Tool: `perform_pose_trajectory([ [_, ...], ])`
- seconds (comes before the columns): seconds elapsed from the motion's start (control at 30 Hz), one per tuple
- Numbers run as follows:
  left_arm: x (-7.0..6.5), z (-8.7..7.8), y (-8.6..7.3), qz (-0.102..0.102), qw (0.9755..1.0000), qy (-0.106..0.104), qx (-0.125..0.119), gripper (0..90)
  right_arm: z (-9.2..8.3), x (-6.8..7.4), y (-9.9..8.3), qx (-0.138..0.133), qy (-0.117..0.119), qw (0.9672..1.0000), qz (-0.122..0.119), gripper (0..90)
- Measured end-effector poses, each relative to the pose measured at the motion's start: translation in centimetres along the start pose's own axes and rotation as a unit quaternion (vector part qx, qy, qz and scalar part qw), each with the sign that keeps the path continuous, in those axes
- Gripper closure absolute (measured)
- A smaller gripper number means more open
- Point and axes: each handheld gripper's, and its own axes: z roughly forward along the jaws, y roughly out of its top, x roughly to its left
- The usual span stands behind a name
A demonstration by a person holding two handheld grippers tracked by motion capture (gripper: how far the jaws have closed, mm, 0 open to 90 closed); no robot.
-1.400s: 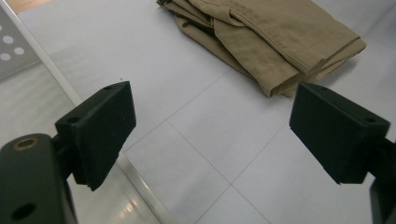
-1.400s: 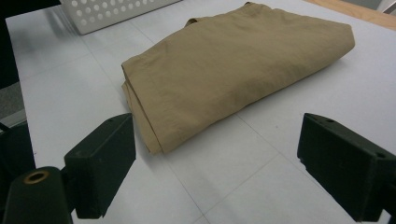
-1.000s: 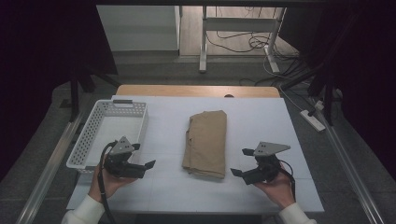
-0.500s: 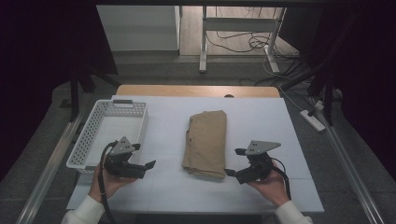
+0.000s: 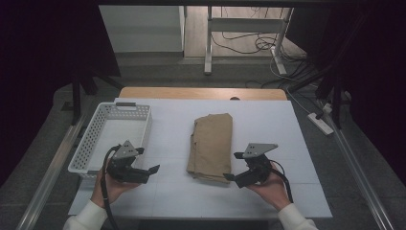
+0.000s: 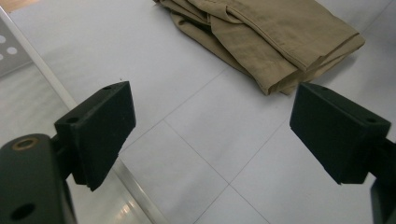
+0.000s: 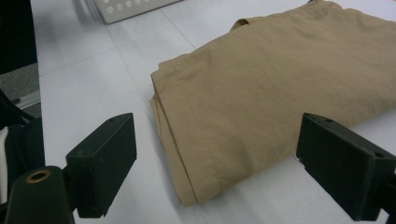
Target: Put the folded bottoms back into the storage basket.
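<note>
A folded tan garment [image 5: 212, 146] lies in the middle of the white table [image 5: 167, 124]. My right gripper [image 5: 231, 166] stands open just right of the garment's near corner, jaws pointing left at it. In the right gripper view the garment [image 7: 275, 88] lies close ahead between the wide-apart jaws of that gripper [image 7: 224, 163], nothing touching them. My left gripper [image 5: 154, 169] is open near the table's front left, apart from the garment. In the left gripper view, that gripper [image 6: 215, 135] frames bare table, with the garment [image 6: 266, 37] farther off at the upper right.
A white perforated basket [image 5: 91, 143] stands at the table's left side, beside my left hand. A basket corner [image 7: 130, 8] appears at the top of the right gripper view. Behind the table are a desk frame [image 5: 239, 28], floor cables and a power strip [image 5: 321, 123].
My right gripper has moved left toward the garment's near right corner. The left gripper has stayed where it was.
</note>
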Motion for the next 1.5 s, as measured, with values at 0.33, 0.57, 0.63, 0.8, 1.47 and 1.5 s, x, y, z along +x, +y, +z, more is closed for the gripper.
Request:
perform_pose_trajectory([
  [0.33, 0.0, -0.1, 0.0, 0.000, 1.0000, 0.001, 0.001, 13.4, 1.0, 0.4, 0.7, 0.007, 0.005, 0.9999, -0.008, 12.1],
  [0.57, 0.0, -0.2, 0.0, -0.009, 0.9999, -0.005, -0.003, 13.4, 1.8, 0.7, 1.2, 0.012, 0.010, 0.9998, -0.016, 12.1],
  [0.63, 0.0, -0.2, 0.0, -0.009, 0.9999, -0.005, -0.004, 13.6, 2.1, 0.7, 1.3, 0.016, 0.011, 0.9997, -0.016, 12.1],
  [0.8, 0.0, -0.2, 0.0, -0.008, 0.9999, -0.005, -0.004, 13.6, 2.8, 0.9, 1.3, 0.032, 0.012, 0.9992, -0.021, 12.1],
  [1.47, 0.1, -0.1, -0.2, -0.009, 0.9999, -0.007, -0.002, 13.6, 5.1, 1.8, 0.3, 0.113, -0.007, 0.9921, -0.054, 11.7],
  [1.5, 0.1, -0.1, -0.2, -0.009, 0.9999, -0.007, -0.002, 13.6, 5.2, 1.8, 0.2, 0.118, -0.008, 0.9915, -0.053, 11.6],
])
